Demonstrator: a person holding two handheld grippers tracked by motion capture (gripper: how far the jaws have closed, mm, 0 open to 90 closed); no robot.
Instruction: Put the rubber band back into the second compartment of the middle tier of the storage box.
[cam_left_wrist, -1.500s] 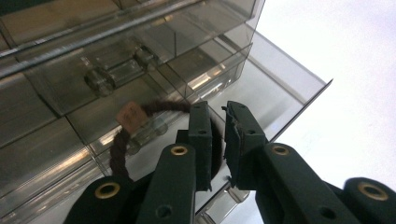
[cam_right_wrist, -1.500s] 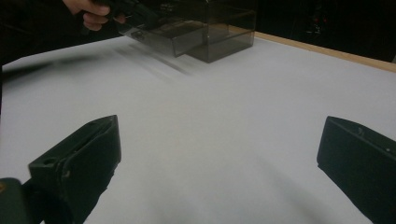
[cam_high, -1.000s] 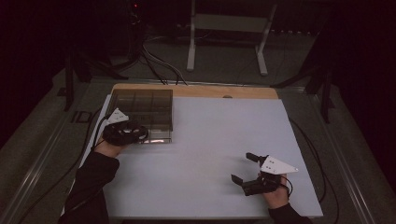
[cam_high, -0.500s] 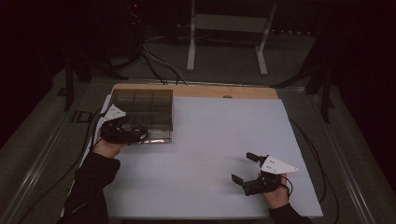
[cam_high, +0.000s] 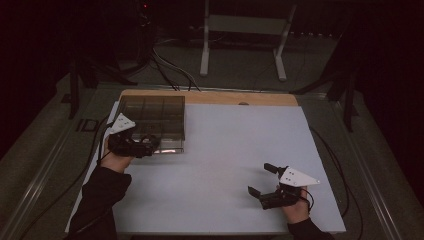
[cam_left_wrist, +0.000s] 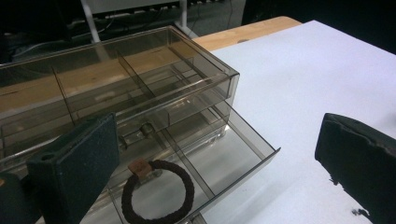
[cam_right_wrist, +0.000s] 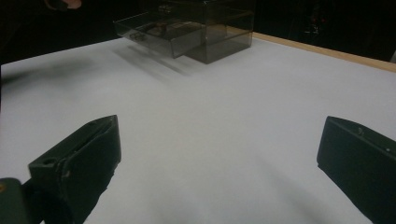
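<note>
A dark braided hair tie (cam_left_wrist: 158, 192) with a small brown tag lies flat in the pulled-out drawer (cam_left_wrist: 243, 158) of my clear smoky organizer box (cam_left_wrist: 140, 79). The box sits at the table's far left corner.

Glossy clear smoky plastic organizer box (cam_left_wrist: 140, 88), braided cloth hair tie (cam_left_wrist: 158, 197), matt white tabletop (cam_high: 240, 150).

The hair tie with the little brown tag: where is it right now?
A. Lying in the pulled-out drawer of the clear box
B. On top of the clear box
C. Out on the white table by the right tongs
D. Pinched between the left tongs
A: the hair tie lies on the floor of the open drawer, and the left tongs stand wide open above it, touching nothing.
</note>
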